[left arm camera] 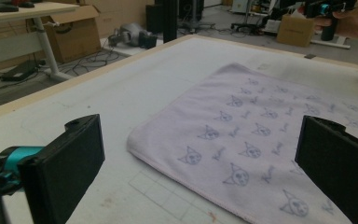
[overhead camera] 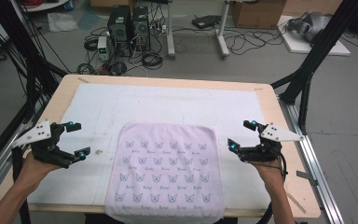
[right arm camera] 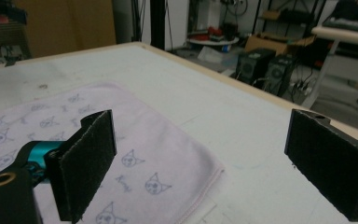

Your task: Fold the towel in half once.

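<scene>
a lab or workshop room: two black desktop computer towers point(overhead camera: 129, 25) stand on a bare grey concrete floor point(overhead camera: 349, 107) amid tangled black cables point(overhead camera: 242, 42), with brown cardboard boxes point(overhead camera: 257, 13) behind, black metal rig frames point(overhead camera: 317, 51), and a pale wooden worktable point(overhead camera: 279, 109) under a white mat.

- White mat point(overhead camera: 168, 100) beyond the pink towel point(overhead camera: 165, 168): bare, open passage across the table's far half.
- Left gripper point(overhead camera: 77, 139), jaws wide apart: bare mat between it and the towel's left edge.
- Right gripper point(overhead camera: 243, 136), jaws wide apart: bare strip beside the towel's right edge (narrow).
- Towel lies flat, nothing on it.
</scene>
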Demonstrator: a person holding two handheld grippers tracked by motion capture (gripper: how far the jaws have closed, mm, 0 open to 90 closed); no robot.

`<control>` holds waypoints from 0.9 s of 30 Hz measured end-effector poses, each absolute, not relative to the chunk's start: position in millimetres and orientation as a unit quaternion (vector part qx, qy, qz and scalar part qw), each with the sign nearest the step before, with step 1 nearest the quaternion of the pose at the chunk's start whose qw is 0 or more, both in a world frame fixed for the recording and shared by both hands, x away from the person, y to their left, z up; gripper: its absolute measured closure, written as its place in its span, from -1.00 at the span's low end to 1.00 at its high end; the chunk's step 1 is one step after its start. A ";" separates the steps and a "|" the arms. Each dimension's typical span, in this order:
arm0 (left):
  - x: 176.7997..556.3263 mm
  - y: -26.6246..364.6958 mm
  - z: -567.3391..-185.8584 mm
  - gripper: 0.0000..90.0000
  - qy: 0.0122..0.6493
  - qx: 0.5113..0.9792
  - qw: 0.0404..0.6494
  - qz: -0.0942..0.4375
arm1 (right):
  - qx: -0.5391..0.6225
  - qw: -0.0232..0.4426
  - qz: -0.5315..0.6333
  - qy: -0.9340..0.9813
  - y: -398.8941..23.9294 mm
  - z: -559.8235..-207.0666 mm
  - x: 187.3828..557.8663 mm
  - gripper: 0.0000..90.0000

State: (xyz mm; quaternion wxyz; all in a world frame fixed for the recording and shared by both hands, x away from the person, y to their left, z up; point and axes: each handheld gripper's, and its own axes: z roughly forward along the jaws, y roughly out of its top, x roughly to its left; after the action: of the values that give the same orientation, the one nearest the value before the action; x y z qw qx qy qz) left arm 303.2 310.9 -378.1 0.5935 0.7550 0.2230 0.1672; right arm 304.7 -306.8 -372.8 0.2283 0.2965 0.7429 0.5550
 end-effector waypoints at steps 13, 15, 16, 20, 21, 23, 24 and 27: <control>372.7 273.1 -353.7 -0.96 0.223 0.844 0.469 0.137 | 0.303 0.181 0.450 0.820 -282.1 -355.0 369.2 -0.82; 379.3 269.7 -353.2 -0.96 0.225 0.849 0.459 0.133 | 0.300 0.172 0.435 0.831 -277.5 -355.3 378.9 -0.82; 382.9 267.8 -352.9 -0.96 0.227 0.851 0.454 0.132 | 0.301 0.170 0.429 0.835 -275.5 -355.3 382.1 -0.82; 396.5 260.7 -353.6 -0.96 0.235 0.857 0.439 0.131 | 0.298 0.158 0.389 0.857 -264.3 -358.9 399.6 -0.82; 399.6 258.9 -354.5 -0.96 0.238 0.859 0.435 0.130 | 0.296 0.152 0.385 0.861 -261.9 -360.8 403.4 -0.82; 406.3 254.8 -357.1 -0.95 0.242 0.863 0.426 0.123 | 0.297 0.144 0.363 0.871 -256.5 -364.8 410.0 -0.80; 409.6 252.3 -358.8 -0.93 0.243 0.866 0.419 0.120 | 0.296 0.143 0.351 0.877 -253.9 -366.8 413.1 -0.73; 417.9 244.7 -364.5 -0.81 0.246 0.875 0.402 0.110 | 0.292 0.131 0.334 0.887 -246.7 -372.9 420.7 -0.56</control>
State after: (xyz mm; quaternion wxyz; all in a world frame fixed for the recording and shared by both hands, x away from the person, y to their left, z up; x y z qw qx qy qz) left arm 417.9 244.7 -364.5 0.4024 0.8748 0.2462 0.1104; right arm 420.7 -246.7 -372.9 0.1314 0.2918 0.8865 0.3342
